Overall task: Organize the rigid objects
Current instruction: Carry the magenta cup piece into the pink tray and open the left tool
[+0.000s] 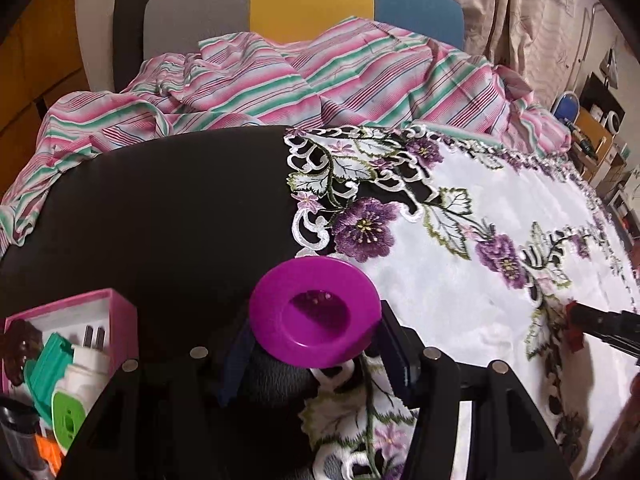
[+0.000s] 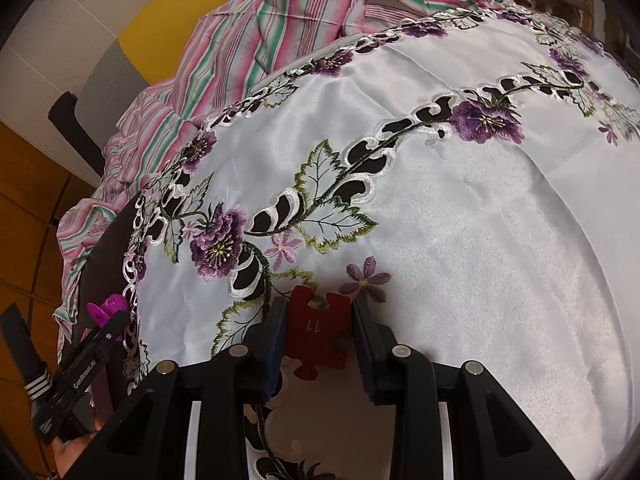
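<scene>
The left gripper point(image 1: 316, 344) squeezes a purple plate point(image 1: 315, 312) between wide jaws. The right gripper point(image 2: 320, 332) pinches a red puzzle piece point(image 2: 316, 330).

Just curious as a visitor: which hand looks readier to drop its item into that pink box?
Probably the left. Its gripper holds the purple dish close beside the pink box. The right gripper grips a red puzzle piece farther away over the embroidered cloth.

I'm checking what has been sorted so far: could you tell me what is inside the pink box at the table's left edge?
The pink box holds a teal plastic piece, a white item and a green one, crowded together. Its lower part is hidden by the left gripper, so anything beneath is unseen.
</scene>
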A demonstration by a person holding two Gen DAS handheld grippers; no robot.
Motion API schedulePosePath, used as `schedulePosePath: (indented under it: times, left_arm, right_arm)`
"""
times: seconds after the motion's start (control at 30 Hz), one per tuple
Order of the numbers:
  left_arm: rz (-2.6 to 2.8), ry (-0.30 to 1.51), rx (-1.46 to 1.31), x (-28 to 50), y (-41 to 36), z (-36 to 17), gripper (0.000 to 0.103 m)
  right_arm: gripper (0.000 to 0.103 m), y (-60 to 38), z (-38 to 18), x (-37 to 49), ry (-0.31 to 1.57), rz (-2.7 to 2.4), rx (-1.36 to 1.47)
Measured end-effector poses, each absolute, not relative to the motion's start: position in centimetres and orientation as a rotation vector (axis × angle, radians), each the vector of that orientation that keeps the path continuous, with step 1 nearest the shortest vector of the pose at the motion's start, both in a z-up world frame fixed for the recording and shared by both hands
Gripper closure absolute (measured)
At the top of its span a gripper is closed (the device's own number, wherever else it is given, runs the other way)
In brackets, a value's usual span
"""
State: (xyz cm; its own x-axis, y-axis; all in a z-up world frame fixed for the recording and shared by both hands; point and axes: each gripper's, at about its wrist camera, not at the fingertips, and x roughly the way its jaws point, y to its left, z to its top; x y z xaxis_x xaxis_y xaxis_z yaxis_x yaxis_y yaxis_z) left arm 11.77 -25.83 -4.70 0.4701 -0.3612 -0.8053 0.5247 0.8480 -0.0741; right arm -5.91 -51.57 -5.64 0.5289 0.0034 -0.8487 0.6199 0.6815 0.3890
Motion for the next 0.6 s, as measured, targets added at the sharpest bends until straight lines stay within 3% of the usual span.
schedulePosePath:
  times: [0.6]
  left_arm:
    - [-0.659, 0.945, 0.029, 5.7, -20.5, -2.2, 0.045]
  right_arm:
    - [0.071, -50.3, -4.7, -5.3, 0.936, -0.389, 0.655]
